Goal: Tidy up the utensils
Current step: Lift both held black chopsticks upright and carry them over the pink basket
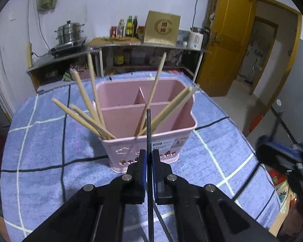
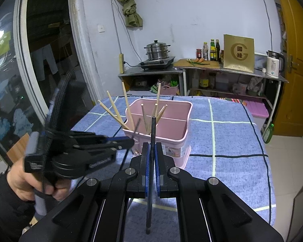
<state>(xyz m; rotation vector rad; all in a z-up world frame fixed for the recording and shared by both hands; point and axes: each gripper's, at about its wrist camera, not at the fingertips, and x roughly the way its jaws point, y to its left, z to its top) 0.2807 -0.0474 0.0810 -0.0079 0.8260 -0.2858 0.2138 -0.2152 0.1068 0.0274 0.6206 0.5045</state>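
A pink divided utensil caddy (image 1: 151, 139) stands on the blue checked tablecloth (image 1: 50, 151); it also shows in the right wrist view (image 2: 177, 141). Several wooden chopsticks (image 1: 91, 119) lean out of its near compartment. My left gripper (image 1: 148, 155) is shut on a black chopstick (image 1: 148, 125) that points up in front of the caddy. My right gripper (image 2: 152, 147) is shut on another black chopstick (image 2: 153, 129), just short of the caddy's near wall. The left gripper (image 2: 129, 142) also shows in the right wrist view, at the caddy's left side, with its thin black chopstick (image 2: 137, 126).
A steel shelf (image 2: 212, 68) behind the table holds a steamer pot (image 2: 156, 50), bottles (image 2: 212, 49), a gold box (image 2: 239, 51) and a kettle (image 2: 273, 63). A yellow door (image 1: 228, 46) is at the right. A glass door (image 2: 20, 70) is at the left.
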